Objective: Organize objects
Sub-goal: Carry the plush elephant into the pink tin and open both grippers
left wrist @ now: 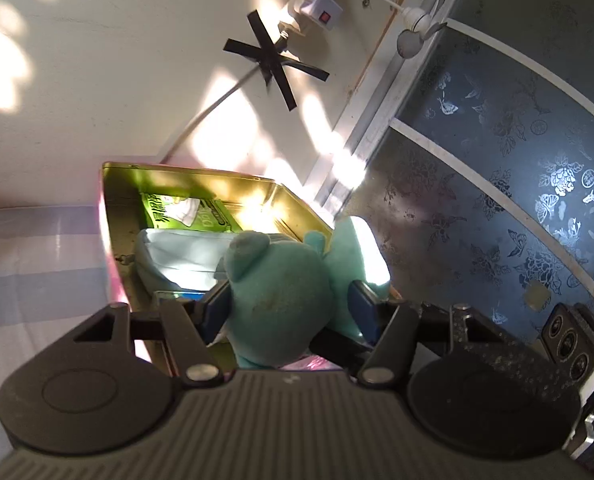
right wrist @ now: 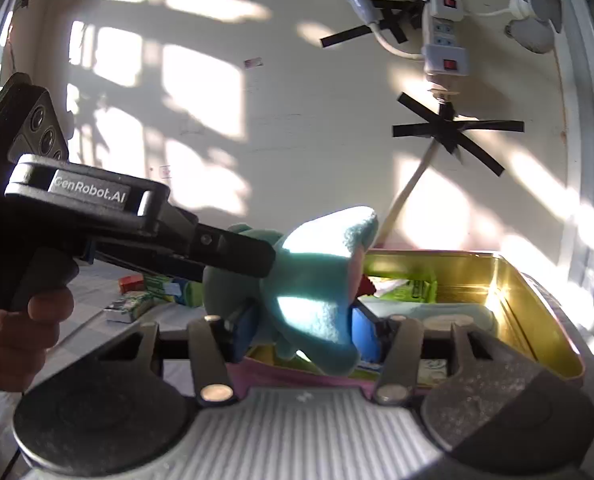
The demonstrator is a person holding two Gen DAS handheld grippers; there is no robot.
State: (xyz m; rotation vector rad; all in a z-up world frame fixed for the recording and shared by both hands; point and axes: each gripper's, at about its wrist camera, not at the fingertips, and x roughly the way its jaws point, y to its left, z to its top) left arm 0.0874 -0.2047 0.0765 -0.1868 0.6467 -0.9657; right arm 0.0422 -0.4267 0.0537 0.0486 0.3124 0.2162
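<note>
A teal plush toy (left wrist: 281,292) is held over the near edge of an open gold tin box (left wrist: 117,216). My left gripper (left wrist: 291,306) is shut on the plush's body, blue pads on both sides. My right gripper (right wrist: 305,330) is shut on the plush (right wrist: 317,292) at its ear or limb. The left gripper's black body shows in the right wrist view (right wrist: 137,220), coming in from the left. The tin (right wrist: 529,312) holds a green packet (left wrist: 185,212) and a pale blue pouch (left wrist: 177,252).
The tin sits on a checked cloth (left wrist: 37,264) against a cream wall with a taped cable (left wrist: 273,64) and a power strip (right wrist: 443,40). Small packets (right wrist: 137,300) lie on the cloth to the left. A patterned blue panel (left wrist: 517,160) stands at the right.
</note>
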